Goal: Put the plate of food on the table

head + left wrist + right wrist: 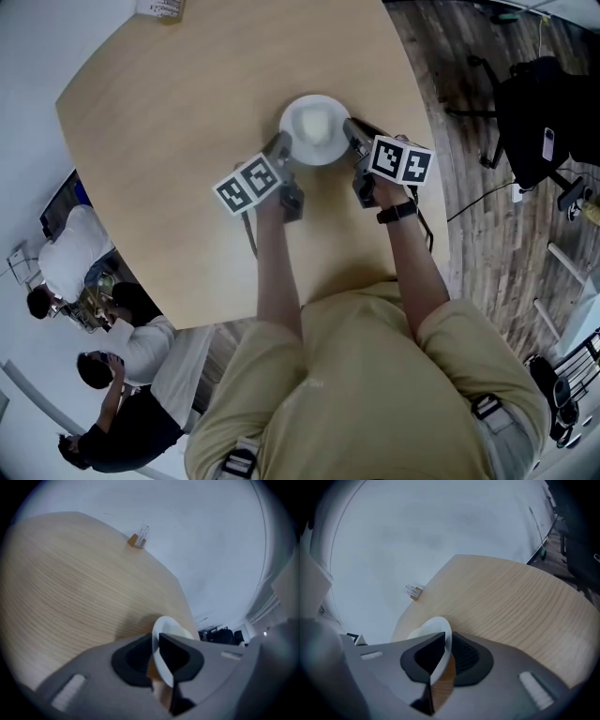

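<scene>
A white plate (316, 129) with a pale mound of food (318, 120) rests on the round wooden table (169, 122). My left gripper (284, 146) is at the plate's left rim and my right gripper (354, 132) at its right rim. In the left gripper view the thin plate rim (165, 629) stands between the jaws of the left gripper (156, 654), with a strip of table showing beside it. The right gripper view shows the same: the rim (436, 628) sits inside the right gripper (443, 654) with a gap next to it. Neither pair of pads presses the rim.
A small card holder (159, 7) stands at the table's far edge, also seen as a card holder (137, 540) from the left and a card holder (414, 591) from the right. A black chair (544, 112) is on the wooden floor to the right. Seated people (94, 291) are at the lower left.
</scene>
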The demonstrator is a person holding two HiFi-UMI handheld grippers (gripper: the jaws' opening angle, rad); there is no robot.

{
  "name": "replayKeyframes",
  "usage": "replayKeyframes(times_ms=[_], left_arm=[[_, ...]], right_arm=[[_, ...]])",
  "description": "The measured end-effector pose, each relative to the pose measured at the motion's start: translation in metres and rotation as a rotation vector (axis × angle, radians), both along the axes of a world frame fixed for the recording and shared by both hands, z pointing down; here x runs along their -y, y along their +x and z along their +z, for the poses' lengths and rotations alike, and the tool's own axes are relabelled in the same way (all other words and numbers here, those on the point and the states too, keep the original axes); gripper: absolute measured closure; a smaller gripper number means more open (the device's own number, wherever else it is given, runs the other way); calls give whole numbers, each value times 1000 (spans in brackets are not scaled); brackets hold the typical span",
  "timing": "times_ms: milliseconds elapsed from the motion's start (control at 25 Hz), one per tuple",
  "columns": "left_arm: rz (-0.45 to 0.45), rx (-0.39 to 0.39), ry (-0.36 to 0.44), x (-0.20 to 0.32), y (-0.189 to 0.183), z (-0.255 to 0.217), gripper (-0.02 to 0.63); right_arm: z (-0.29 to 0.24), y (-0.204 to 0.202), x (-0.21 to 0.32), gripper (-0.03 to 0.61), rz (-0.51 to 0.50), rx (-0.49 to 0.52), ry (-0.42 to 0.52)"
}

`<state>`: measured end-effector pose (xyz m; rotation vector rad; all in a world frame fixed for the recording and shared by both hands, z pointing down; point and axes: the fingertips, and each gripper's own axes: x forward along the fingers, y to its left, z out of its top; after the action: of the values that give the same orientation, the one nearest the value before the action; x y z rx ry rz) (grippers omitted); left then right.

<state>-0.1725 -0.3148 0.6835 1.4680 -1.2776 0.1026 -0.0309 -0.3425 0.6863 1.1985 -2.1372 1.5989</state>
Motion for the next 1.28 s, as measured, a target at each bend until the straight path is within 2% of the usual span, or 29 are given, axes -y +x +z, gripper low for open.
replayKeyframes(times_ms=[200,480,600,720,1000,1120,1200,1280], left_arm=[[-4,56,-30,0,2,7,558],[-8,109,-52,1,-4,13,546],[-2,106,-36,4,0,9,468],[11,122,-7,2,2,3,442],[19,173,80,-28,-20,-21,428],[52,225,157,-29,-10,-39,451],[73,252,215,-34,-12,-52,462],[84,277,259,-44,-17,-66,472]], right_arm=[[3,0,2,538,-25,-26,-4],[4,-3,4,534,1,-31,4],[3,-5,4,492,10,-37,23],[1,-4,3,466,8,-43,42],[-17,11,-11,451,10,-147,161],[-35,27,-10,451,-41,-226,261],[-49,25,-16,451,-83,-294,336],[-63,21,-30,451,-96,-312,387]])
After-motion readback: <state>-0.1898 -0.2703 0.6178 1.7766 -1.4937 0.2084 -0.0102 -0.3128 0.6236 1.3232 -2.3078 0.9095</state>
